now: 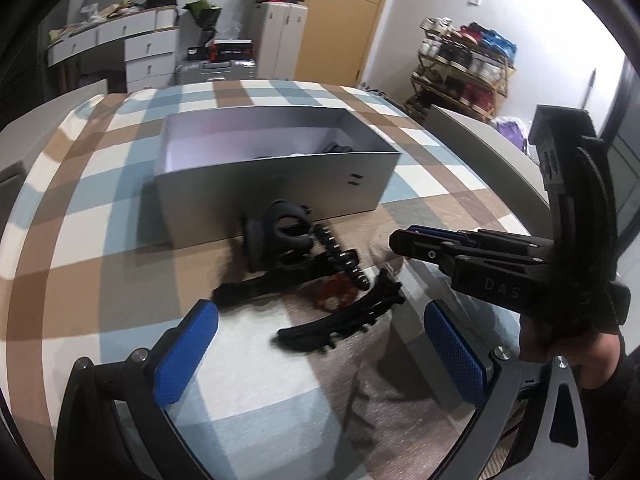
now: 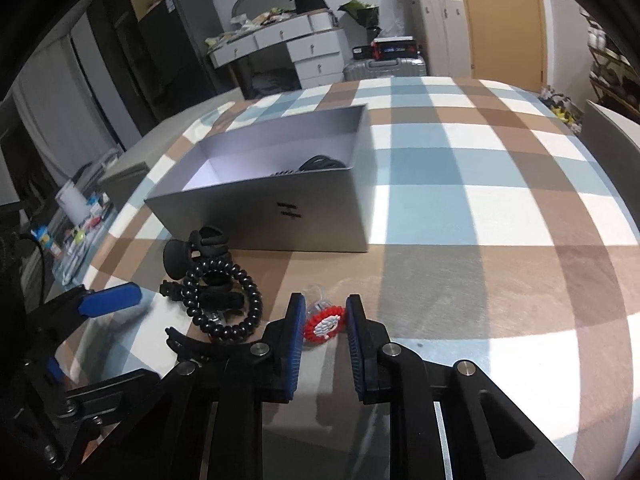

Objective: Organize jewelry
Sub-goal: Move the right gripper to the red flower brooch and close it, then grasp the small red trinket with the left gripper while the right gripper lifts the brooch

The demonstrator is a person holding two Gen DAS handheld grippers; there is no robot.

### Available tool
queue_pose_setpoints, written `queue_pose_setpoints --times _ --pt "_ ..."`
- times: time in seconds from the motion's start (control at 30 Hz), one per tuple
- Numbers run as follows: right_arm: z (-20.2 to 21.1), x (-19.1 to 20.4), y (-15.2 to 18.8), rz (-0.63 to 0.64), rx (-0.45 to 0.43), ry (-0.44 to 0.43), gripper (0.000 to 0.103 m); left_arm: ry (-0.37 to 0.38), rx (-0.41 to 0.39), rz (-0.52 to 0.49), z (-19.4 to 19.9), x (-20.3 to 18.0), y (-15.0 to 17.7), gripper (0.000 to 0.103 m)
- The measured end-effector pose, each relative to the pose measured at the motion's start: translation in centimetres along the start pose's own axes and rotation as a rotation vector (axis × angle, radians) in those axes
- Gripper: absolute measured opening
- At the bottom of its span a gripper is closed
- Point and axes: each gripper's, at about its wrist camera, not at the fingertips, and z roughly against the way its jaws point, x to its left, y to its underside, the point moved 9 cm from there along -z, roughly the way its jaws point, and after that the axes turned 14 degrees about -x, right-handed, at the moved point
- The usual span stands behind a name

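Red beaded charm [image 2: 325,324]: on the checked tablecloth [image 2: 500,208], just in front of the grey box [image 2: 280,216].
Right gripper [image 2: 323,334]: clenched on the charm, pads pressing both its sides.
Left gripper [image 1: 320,344]: released, empty, above black hair clips [image 1: 340,320].
Risk: the small round charm could pop loose when lifted, since the pads catch only its edges.

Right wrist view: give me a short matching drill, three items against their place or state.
Items:
1. red and white beaded piece
2. grey box
3. black coiled band

States:
A. open-topped, dark items inside
B. between the right gripper pads
C. on the checked cloth, left of the gripper

Pairs: 1-B, 2-A, 3-C
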Motion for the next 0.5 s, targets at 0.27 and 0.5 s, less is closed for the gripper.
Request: queue_pose_setpoints --times 0.27,0.5 --pt "2.1 -2.1 0.3 -0.061 -0.022 0.012 0.020 0.018 0.038 0.002 -1.4 -0.5 -0.1 0.090" --pt "2.6 -2.8 0.4 -0.084 -0.031 0.010 0.020 0.024 0.065 -0.020 -1.9 -0.2 -0.4 0.059"
